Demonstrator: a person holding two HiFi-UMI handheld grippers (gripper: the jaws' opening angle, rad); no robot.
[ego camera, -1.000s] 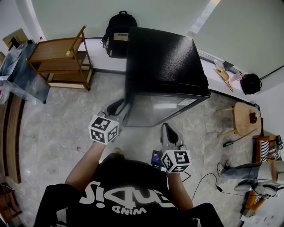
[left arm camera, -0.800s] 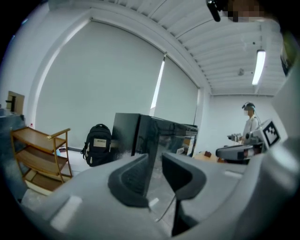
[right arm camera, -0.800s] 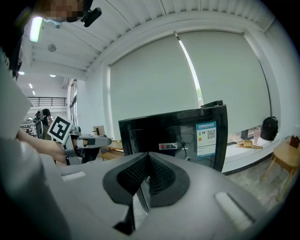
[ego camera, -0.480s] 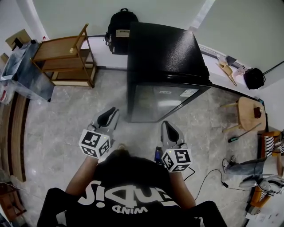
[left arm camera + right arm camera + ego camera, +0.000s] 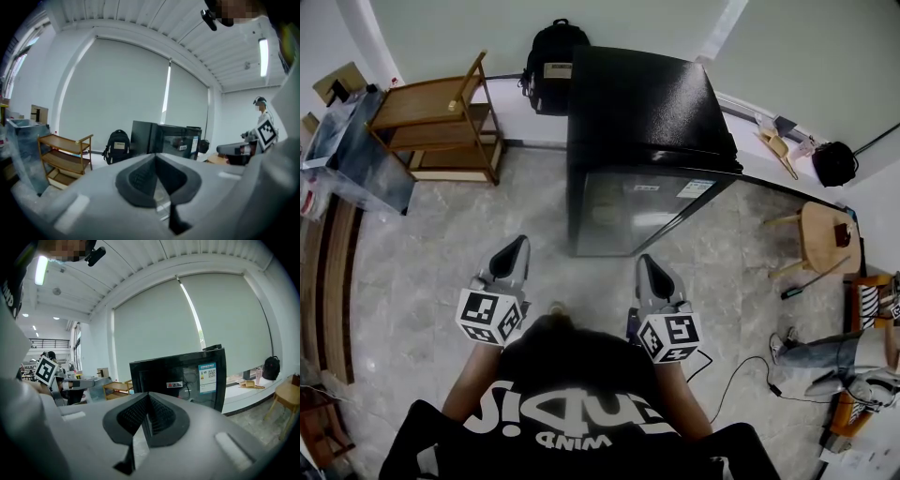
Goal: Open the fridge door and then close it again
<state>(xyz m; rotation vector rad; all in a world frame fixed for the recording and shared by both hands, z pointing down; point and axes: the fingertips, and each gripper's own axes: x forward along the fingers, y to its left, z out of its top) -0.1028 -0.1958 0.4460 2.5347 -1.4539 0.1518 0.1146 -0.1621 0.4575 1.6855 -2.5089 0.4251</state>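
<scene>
Fridge: the black fridge [image 5: 639, 108] stands on the tiled floor [image 5: 422, 262] at its far edge, with its back at the wall.
Fridge door: the glass door [image 5: 643, 212] faces the person and lies flush with the body – it looks shut.
Left gripper: the left gripper [image 5: 516, 246] is held over the floor in front of the fridge, to the left of the door and apart from it; its jaws are together, tip on tip, with nothing between them.
Right gripper: the right gripper [image 5: 645, 264] points at the lower edge of the door without touching it; in the right gripper view the pads meet at the tip – closed and empty.
Backpack: a black backpack [image 5: 553, 52] leans on the wall just left of the fridge.
Shelf: a wooden shelf [image 5: 431, 122] stands further left, near the far left corner of the floor.
Stool: a wooden stool [image 5: 820, 246] stands at the right edge of the floor.
Cable: a thin cable [image 5: 733, 382] lies on the floor beside the person's right arm.
</scene>
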